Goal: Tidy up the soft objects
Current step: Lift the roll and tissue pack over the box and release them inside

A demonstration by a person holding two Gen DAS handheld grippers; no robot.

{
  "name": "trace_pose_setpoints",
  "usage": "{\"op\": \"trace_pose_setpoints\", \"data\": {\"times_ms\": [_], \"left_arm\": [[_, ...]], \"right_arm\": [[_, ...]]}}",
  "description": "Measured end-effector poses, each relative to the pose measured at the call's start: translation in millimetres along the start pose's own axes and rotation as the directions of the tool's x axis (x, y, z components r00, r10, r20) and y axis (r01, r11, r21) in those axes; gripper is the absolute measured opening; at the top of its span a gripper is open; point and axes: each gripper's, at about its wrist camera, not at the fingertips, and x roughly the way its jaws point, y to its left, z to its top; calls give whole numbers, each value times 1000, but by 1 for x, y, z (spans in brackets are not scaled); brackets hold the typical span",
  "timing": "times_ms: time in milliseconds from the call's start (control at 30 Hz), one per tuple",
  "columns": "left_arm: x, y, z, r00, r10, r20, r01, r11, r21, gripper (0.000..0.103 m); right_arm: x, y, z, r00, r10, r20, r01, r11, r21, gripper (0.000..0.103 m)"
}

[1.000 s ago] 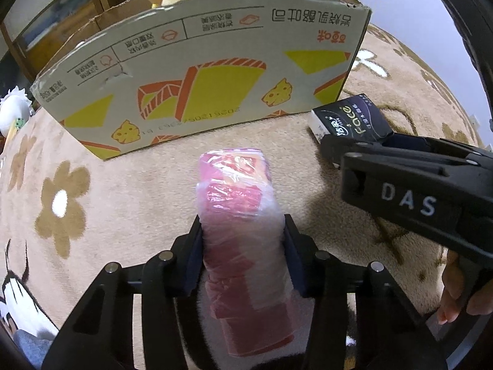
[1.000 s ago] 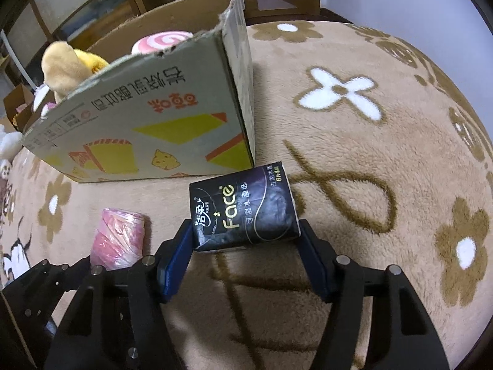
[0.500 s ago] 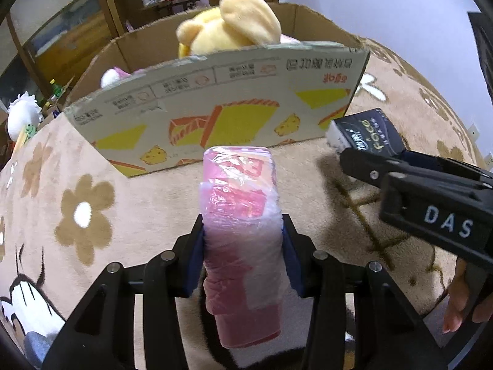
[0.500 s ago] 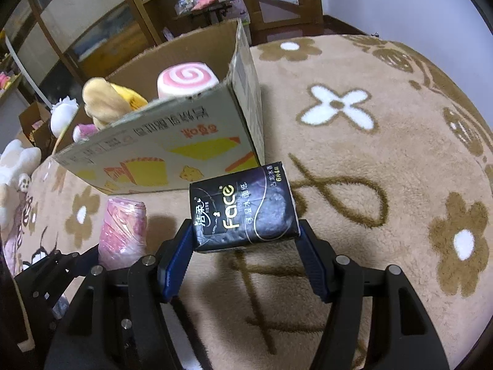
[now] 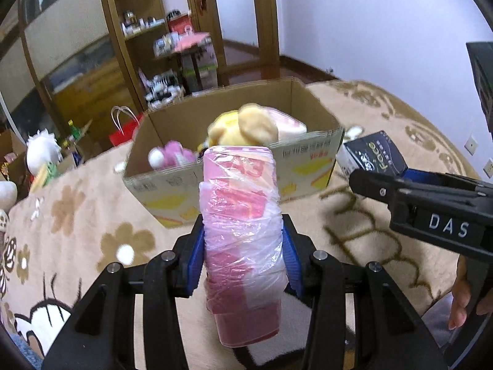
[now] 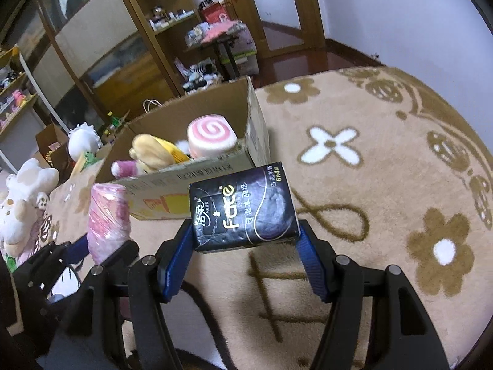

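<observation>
You're mid-carry: your left gripper (image 5: 243, 246) clamps the pink roll (image 5: 242, 240), your right gripper (image 6: 246, 240) the tissue pack (image 6: 243, 211), both held above the rug short of the box (image 6: 258, 126). Next, probably lift over its near wall and release.

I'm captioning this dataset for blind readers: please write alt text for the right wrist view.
The right gripper clamps a black Face tissue pack above a beige flowered rug. Ahead, an open cardboard box holds plush toys; at left, the left gripper holds a pink plastic-wrapped roll.
</observation>
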Motion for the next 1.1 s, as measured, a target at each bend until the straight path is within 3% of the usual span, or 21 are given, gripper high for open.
{"op": "trace_pose_setpoints", "data": {"times_ms": [300, 600, 800, 933, 1100], "left_arm": [[-32, 18, 21, 992, 62, 112, -61, 998, -18, 44], [-42, 44, 44, 978, 113, 175, -105, 993, -54, 44], [-42, 51, 60, 963, 138, 230, -135, 990, -29, 44], [-42, 56, 72, 943, 166, 289, -157, 986, -54, 43], [-37, 63, 85, 934, 167, 315, -152, 986, -71, 43]], "right_arm": [[-31, 20, 14, 995, 20, 102, -15, 998, -53, 69], [-50, 35, 30, 981, 54, 188, -37, 995, -92, 69], [-50, 48, 45, 972, 62, 228, -31, 990, -137, 69], [-46, 53, 54, 966, 73, 247, -36, 988, -151, 69], [-36, 58, 66, 960, 81, 266, -34, 984, -174, 69]]}}
